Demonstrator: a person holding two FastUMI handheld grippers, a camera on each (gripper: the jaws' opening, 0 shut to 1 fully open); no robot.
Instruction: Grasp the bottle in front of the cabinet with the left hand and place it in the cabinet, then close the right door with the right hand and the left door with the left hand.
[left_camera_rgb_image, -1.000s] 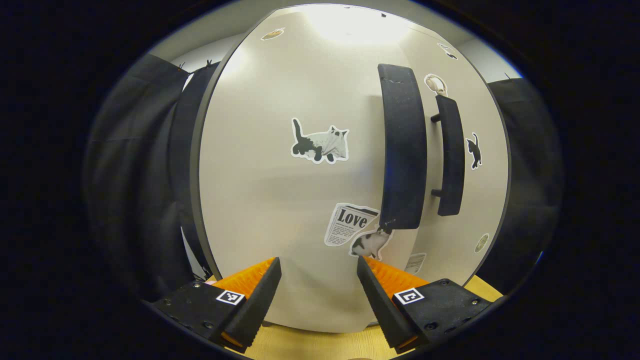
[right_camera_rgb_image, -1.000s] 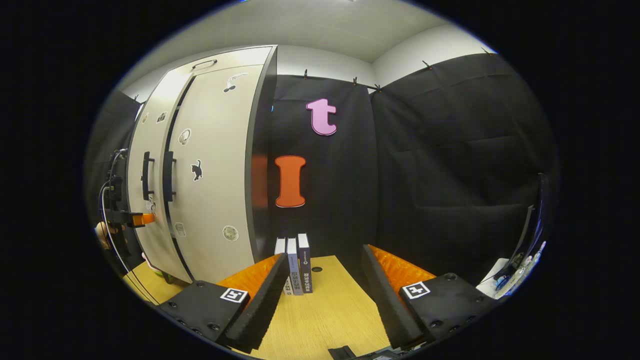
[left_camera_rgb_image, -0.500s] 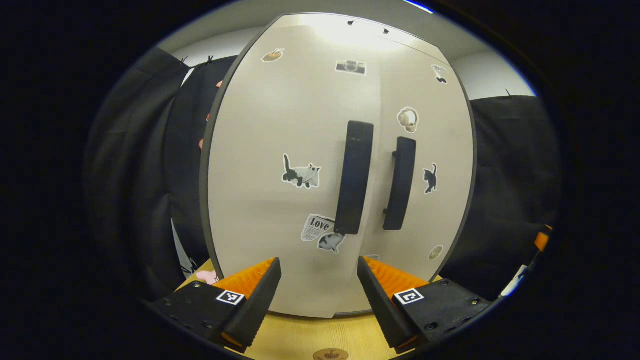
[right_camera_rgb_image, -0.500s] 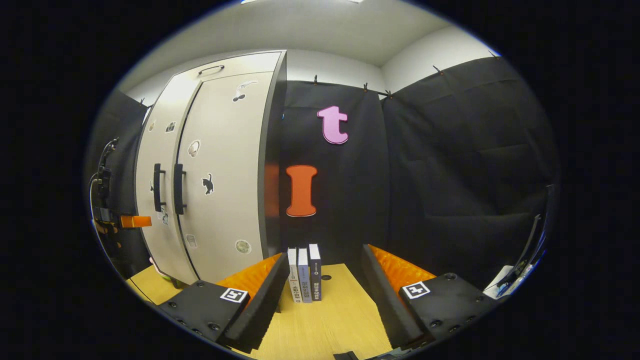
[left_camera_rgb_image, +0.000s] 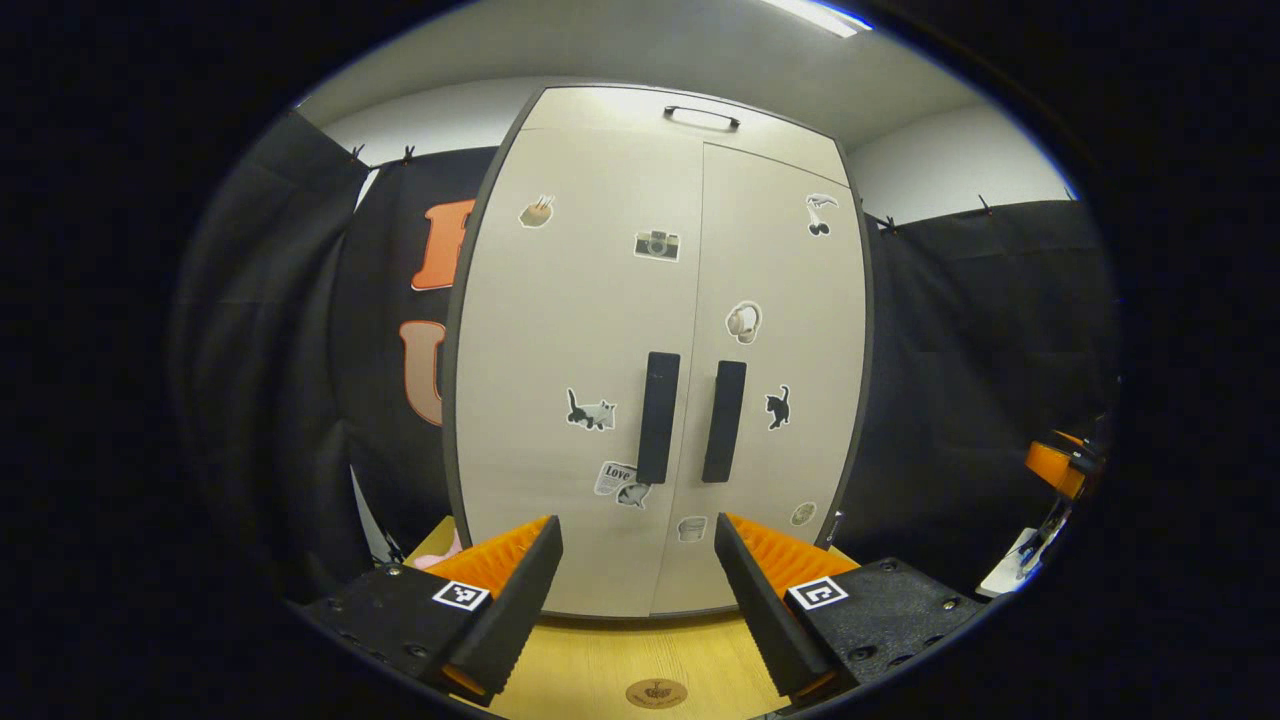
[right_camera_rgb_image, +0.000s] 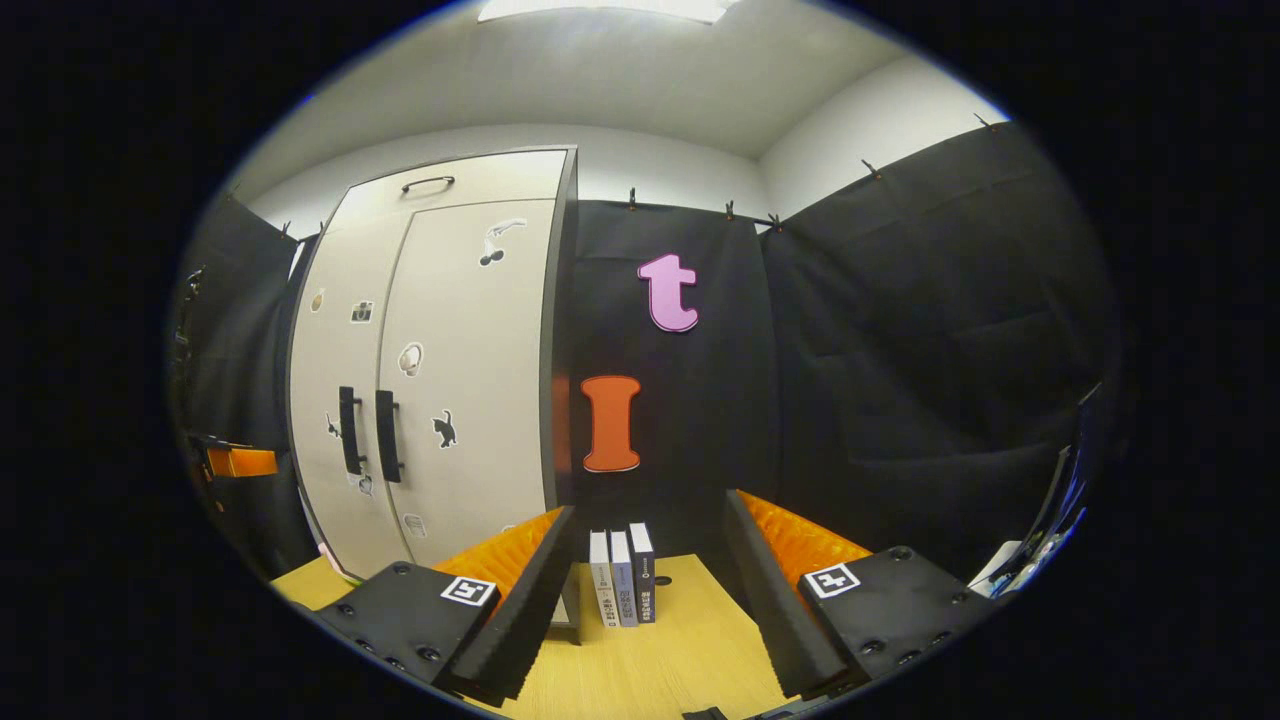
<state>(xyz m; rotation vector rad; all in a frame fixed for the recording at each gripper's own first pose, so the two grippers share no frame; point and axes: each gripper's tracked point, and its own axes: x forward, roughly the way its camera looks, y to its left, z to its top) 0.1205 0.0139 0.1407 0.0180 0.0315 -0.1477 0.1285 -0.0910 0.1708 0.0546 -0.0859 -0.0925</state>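
Pale beige cabinet (left_camera_rgb_image: 660, 350), tall, two-door, standing on light wooden tabletop (left_camera_rgb_image: 620, 675) against black cloth wall. Left door (left_camera_rgb_image: 575, 340) and right door (left_camera_rgb_image: 780, 340) both shut flush, meeting at a straight centre seam. Two dark vertical handles (left_camera_rgb_image: 659, 416) side by side at mid height, one either side of the seam; small dark handle at top edge. Stickers scattered on both doors: cats, camera, headphones, newspaper clipping. Bottle hidden from sight; place cannot be told.

Left gripper (left_camera_rgb_image: 638, 560) squarely facing cabinet, apart from it, fingers spread wide with nothing between them; seam and handles lying above the gap between the fingers. Round emblem on tabletop just ahead of the fingers.

Right gripper (right_camera_rgb_image: 648, 555) off to the cabinet's right, likewise wide open and empty, cabinet (right_camera_rgb_image: 430, 370) seen obliquely at its left, well apart. Three books (right_camera_rgb_image: 622, 578) upright on tabletop between its fingers farther off, beside the cabinet's dark side panel. Left gripper's finger visible at far left edge of right gripper view, in front of cabinet.
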